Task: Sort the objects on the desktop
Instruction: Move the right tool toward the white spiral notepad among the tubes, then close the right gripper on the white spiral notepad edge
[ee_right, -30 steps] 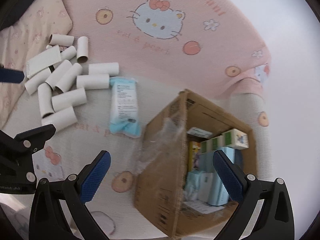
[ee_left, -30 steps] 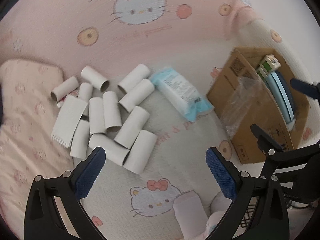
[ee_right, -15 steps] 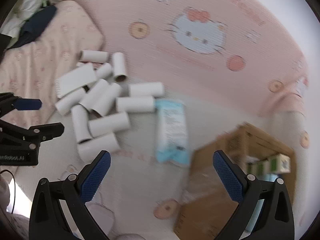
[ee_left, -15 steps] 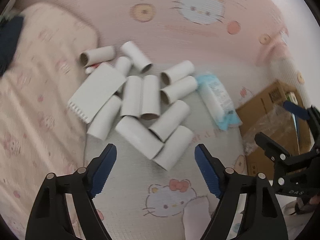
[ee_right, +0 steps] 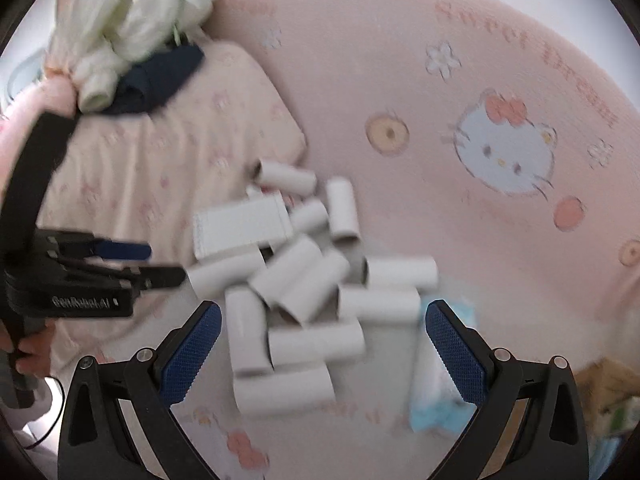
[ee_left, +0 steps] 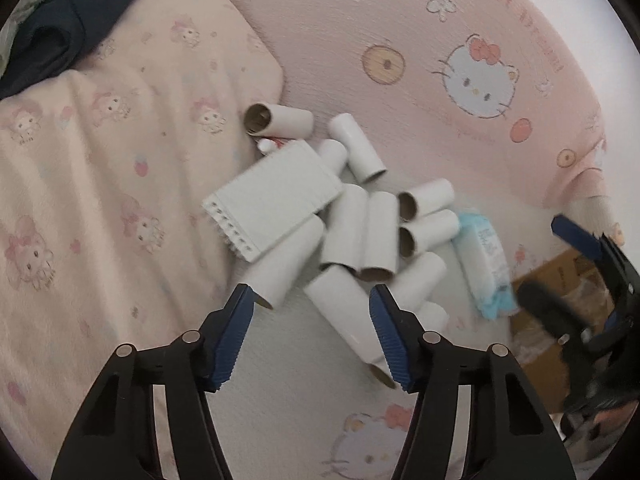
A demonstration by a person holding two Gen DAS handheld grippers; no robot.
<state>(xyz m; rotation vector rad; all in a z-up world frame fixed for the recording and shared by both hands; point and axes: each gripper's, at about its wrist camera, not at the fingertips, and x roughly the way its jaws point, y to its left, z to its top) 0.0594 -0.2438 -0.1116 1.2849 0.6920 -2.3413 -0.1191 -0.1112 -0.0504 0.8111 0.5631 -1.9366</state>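
Observation:
Several white cardboard tubes [ee_left: 360, 232] lie in a heap on the pink mat, with a white spiral notepad [ee_left: 272, 204] resting on the heap's left side. A pale blue tissue pack [ee_left: 484, 264] lies to the right of them. My left gripper [ee_left: 310, 296] hovers over the near end of the heap, its jaws closing. One tube lies below the gap, and the pads do not press on it. My right gripper [ee_right: 322, 308] stands wide open above the tubes [ee_right: 316, 280], with the notepad [ee_right: 240, 228] beyond and the tissue pack [ee_right: 432, 392] under its right finger.
A brown cardboard box [ee_left: 560, 280] shows at the right edge, partly behind the other gripper. A pink patterned pillow [ee_left: 100, 160] borders the heap on the left, with a dark blue cloth [ee_left: 60, 32] and pale garments [ee_right: 128, 12] on it. The cartoon-cat mat [ee_left: 400, 20] stretches behind.
Both grippers have swung left and down toward the tube heap, and the box has slid to the right edge. The left jaws have narrowed. Nothing has been picked up.

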